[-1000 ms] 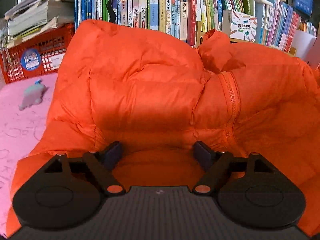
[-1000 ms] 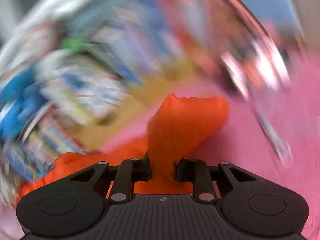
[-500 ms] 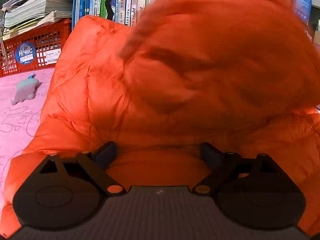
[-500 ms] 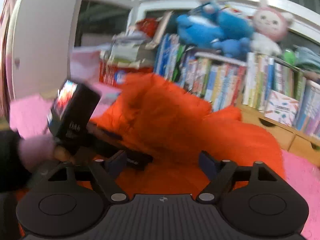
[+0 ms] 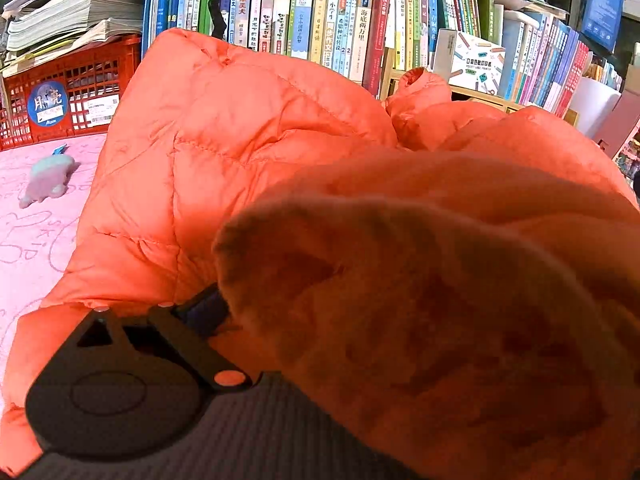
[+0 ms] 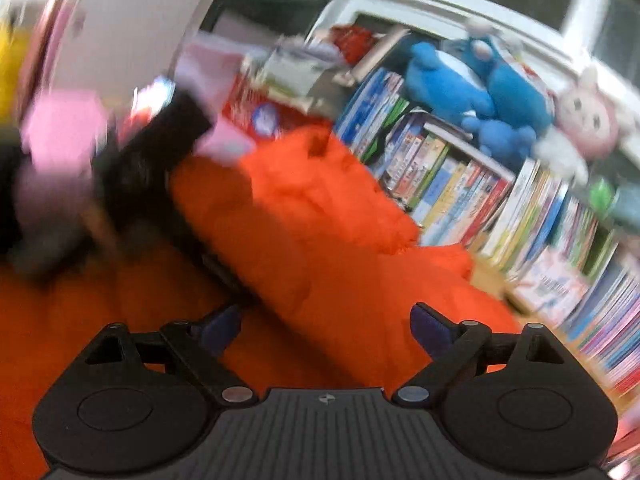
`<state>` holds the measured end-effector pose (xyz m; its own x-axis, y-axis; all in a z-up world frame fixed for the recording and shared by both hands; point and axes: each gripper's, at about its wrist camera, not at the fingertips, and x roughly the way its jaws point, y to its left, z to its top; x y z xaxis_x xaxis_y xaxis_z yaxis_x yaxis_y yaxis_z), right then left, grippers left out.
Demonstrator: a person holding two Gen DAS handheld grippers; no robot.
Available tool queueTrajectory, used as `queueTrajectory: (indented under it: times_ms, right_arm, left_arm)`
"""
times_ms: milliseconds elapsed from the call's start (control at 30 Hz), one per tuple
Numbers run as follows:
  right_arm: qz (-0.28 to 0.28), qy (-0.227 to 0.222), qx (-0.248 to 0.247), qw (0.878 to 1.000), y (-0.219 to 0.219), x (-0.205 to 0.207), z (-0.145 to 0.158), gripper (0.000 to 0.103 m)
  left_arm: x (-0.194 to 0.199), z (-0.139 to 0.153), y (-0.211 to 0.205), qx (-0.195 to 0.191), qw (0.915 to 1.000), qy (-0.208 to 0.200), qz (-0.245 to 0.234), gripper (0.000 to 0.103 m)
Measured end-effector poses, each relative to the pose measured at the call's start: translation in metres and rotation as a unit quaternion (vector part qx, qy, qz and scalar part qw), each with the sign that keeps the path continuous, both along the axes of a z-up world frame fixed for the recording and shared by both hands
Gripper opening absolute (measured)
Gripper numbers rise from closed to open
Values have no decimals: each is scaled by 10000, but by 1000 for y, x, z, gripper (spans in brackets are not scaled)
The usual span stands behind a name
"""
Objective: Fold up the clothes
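Observation:
An orange puffer jacket [image 5: 248, 148] lies on the pink cover and fills most of the left wrist view. A blurred fold of the jacket [image 5: 440, 300] lies over the right half of my left gripper [image 5: 316, 306]. Only that gripper's left finger [image 5: 204, 308] shows, standing wide out; the other one is hidden. In the right wrist view my right gripper [image 6: 326, 326] is open above the jacket [image 6: 320, 240], with nothing between its fingers. The left gripper [image 6: 168, 136] and the hand holding it appear blurred at the left.
A bookshelf [image 5: 360, 32] packed with books runs along the back. A red crate [image 5: 68, 96] with stacked papers stands at back left. A small plush toy [image 5: 48, 180] lies on the pink cover [image 5: 32, 240]. Blue and pink plush toys [image 6: 472, 88] sit on top of the shelf.
My right gripper was shut on a part of the jacket, swung it across and opened. That fold now lies over my left gripper, which has hardly moved.

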<state>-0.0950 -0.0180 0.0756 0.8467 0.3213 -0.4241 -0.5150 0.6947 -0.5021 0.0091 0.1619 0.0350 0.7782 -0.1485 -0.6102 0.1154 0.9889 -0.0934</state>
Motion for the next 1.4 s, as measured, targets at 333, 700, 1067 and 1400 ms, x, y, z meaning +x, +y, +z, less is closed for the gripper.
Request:
queueTrajectory:
  times_ms: [333, 700, 1067, 1400]
  right_arm:
    - [-2974, -221, 2245, 9277, -100, 36, 33, 10]
    - [-5707, -116, 2735, 7742, -242, 33, 5, 85]
    - [-3130, 877, 3603, 8744, -136, 29, 10, 87]
    - [-2742, 1665, 3031, 8973, -73, 71, -34, 84]
  left_arm:
    - [-3, 0, -1, -5, 10000, 16, -17, 97]
    - [-2, 0, -4, 119, 9999, 52, -27, 97]
    - [-2, 1, -5, 213, 9997, 82, -40, 98]
    - [-5, 3, -2, 143, 9999, 25, -3, 98]
